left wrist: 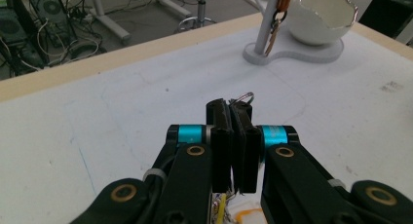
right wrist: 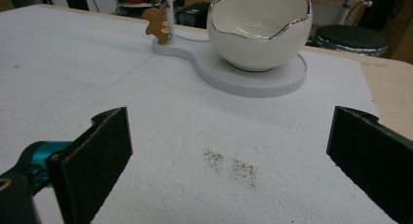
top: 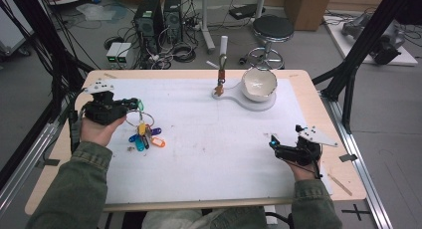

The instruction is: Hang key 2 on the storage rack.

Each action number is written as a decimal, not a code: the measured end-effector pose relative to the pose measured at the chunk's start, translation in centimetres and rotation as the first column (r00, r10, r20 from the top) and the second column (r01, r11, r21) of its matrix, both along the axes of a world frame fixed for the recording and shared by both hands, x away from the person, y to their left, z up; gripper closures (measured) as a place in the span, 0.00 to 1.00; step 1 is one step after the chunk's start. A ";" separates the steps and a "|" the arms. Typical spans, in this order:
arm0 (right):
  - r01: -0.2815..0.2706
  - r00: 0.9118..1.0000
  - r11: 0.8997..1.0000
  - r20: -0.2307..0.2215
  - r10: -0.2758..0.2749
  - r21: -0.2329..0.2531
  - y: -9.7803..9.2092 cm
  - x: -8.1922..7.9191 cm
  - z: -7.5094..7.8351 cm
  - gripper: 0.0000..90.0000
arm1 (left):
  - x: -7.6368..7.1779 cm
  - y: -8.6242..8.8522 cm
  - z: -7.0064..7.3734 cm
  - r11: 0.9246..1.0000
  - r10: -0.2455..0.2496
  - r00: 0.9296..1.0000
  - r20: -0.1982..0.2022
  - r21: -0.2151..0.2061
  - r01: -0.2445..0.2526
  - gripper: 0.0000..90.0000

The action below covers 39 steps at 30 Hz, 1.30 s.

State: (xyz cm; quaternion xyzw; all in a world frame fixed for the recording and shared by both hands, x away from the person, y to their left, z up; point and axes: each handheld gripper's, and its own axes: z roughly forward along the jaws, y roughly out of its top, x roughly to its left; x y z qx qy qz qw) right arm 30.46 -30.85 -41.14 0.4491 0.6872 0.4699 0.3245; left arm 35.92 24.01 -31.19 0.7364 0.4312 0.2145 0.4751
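While your left gripper sits at the left side of the white-covered tabletop, its jaws are clenched on the thin metal key ring of a bunch of keys with coloured plastic tags. From the left gripper view, the two black jaws stand pressed together with a loop of the ring showing just above their tips. From the high view, the bunch hangs and spreads just below and to the right of that gripper, with blue, teal, yellow and orange tags fanned on the white surface; whether all of them rest on the tabletop cannot be told.

Your right gripper rests low at the right side of the tabletop, well apart from the keys. Its jaws are released and spread wide in the right gripper view, with nothing between them but bare white surface and a patch of dark specks.

At the far side of the tabletop stands a flat white figure-eight base carrying a white egg-shaped bowl with a jagged silver rim and, beside it, an upright white post. A small brown bear-shaped charm hangs against the post.
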 end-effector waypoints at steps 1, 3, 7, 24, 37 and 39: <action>0.000 1.000 1.000 0.000 0.000 0.000 0.0 0.0 0.0 0.02 | 0.1 -0.1 0.3 1.000 -0.002 1.000 0.007 0.000 0.002 0.97; 0.002 1.000 1.000 -0.003 -0.002 0.002 0.0 0.0 0.0 0.02 | 0.2 -0.3 0.9 1.000 -0.007 1.000 0.016 0.006 0.007 0.97; -0.002 1.000 1.000 -0.004 0.002 -0.001 0.0 0.1 0.0 0.02 | 0.5 -0.9 2.3 1.000 -0.014 0.999 0.043 0.014 0.013 0.97; -0.002 1.000 1.000 -0.016 0.002 0.007 -0.1 0.1 -0.1 0.02 | 2.9 -2.1 6.0 0.999 -0.034 0.997 0.070 0.021 0.033 0.97; 0.004 1.000 1.000 -0.015 -0.003 0.009 -0.1 0.1 -0.1 0.02 | 5.2 -4.1 9.4 0.998 -0.053 0.992 0.117 0.043 0.048 0.97; 0.001 1.000 1.000 -0.018 -0.001 0.016 -0.1 0.1 -0.1 0.02 | 5.6 -4.5 9.7 0.998 -0.056 0.991 0.120 0.040 0.051 0.97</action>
